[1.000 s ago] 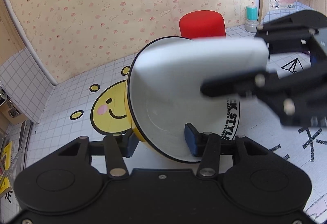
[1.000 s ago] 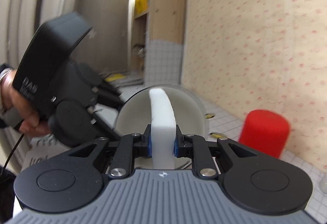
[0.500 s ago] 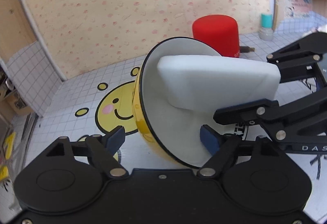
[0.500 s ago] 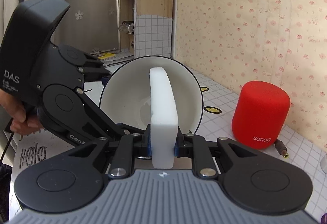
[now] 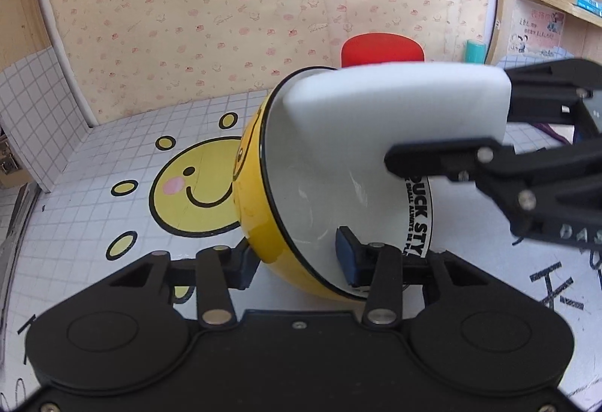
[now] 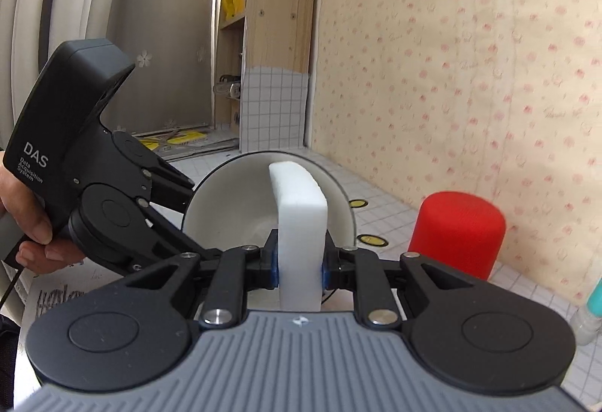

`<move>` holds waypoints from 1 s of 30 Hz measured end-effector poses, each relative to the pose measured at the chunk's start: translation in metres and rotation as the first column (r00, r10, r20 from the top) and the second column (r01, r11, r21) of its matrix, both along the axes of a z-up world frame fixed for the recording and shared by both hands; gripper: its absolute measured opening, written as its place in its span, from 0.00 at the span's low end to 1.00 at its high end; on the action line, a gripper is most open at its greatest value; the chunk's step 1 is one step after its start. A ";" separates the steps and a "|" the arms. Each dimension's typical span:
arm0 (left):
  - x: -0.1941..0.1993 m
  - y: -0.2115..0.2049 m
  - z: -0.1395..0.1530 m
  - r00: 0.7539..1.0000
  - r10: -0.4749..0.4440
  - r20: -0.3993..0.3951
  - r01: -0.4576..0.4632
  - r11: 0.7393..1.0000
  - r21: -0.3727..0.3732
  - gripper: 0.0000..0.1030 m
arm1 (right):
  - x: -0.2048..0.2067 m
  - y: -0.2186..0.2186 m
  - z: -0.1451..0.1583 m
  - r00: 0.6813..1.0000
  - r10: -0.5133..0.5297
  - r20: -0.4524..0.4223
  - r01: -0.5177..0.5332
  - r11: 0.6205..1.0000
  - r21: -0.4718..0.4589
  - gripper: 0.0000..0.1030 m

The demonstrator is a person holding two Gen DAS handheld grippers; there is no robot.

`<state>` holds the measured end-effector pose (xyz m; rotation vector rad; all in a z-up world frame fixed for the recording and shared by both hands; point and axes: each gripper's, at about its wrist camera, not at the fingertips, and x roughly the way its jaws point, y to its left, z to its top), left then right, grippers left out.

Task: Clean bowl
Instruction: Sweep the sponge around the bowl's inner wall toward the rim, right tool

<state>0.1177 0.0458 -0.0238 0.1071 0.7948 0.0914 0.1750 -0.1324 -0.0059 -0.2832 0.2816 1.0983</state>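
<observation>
Holding one bowl [image 5: 259, 224] with the left gripper [image 5: 297, 261], claw clamped across the rim: one blue pad pressing against the yellow outside, the other sitting against the white inside. Tipping that bowl onto its side, mouth facing the right gripper [image 6: 300, 261], above the gridded table [image 5: 113, 133] and in front of the printed smiley face [image 5: 195, 193]; not showing whether the bowl is touching the tabletop.

Pinching one white sponge [image 5: 395, 111] in the right gripper, both pads squeezed against its flat sides, the block standing on edge in the right wrist view. Reaching the sponge's far end into the bowl's mouth, lying up against the upper part of the white inner wall near the black rim.

Counting two grippers, one bowl and one sponge. Showing one hand [image 6: 30, 235] at the left edge of the right wrist view, wrapped around the left gripper's handle.

Standing behind the bowl, by the patterned wall: one red cylindrical speaker [image 6: 457, 231]. Peeking out just to its right: one teal-capped bottle [image 5: 476, 50]. Counting one smiley face on the table, with four small yellow ovals plainly visible around it.
</observation>
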 end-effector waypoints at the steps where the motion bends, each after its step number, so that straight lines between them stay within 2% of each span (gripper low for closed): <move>1: -0.001 -0.001 0.000 1.000 -0.003 -0.003 0.003 1.000 0.006 0.44 | 0.000 0.000 0.000 1.000 -0.007 0.013 0.007 1.000 -0.013 0.21; 4: -0.002 0.000 0.001 1.000 -0.005 -0.009 0.005 1.000 0.015 0.44 | -0.001 0.002 -0.001 0.999 0.006 0.037 -0.005 0.999 -0.048 0.21; 12: -0.002 -0.010 0.001 1.000 -0.023 -0.012 0.024 0.995 0.096 0.44 | -0.008 0.016 -0.012 0.994 0.109 -0.003 -0.108 0.984 -0.142 0.21; 15: -0.002 -0.010 0.002 1.000 -0.025 -0.012 0.026 0.995 0.099 0.44 | -0.011 0.015 -0.008 0.988 0.151 -0.026 -0.153 0.985 -0.079 0.21; 17: -0.003 -0.009 0.002 1.000 -0.023 -0.012 0.025 0.995 0.096 0.44 | -0.012 0.011 -0.005 0.989 0.144 -0.008 -0.145 0.989 -0.041 0.21; 21: -0.004 -0.010 0.002 1.000 -0.023 -0.009 0.024 0.994 0.105 0.44 | -0.005 0.005 0.002 0.999 0.039 0.002 -0.039 0.999 0.013 0.21; 24: -0.004 -0.011 0.002 1.000 -0.022 -0.010 0.023 0.994 0.104 0.44 | -0.002 0.005 -0.001 1.000 0.002 0.026 -0.001 0.999 -0.039 0.21; 30: 0.001 -0.014 0.005 1.000 -0.029 -0.013 0.030 0.994 0.104 0.45 | -0.005 0.017 -0.013 0.996 0.079 -0.038 -0.083 0.986 -0.145 0.21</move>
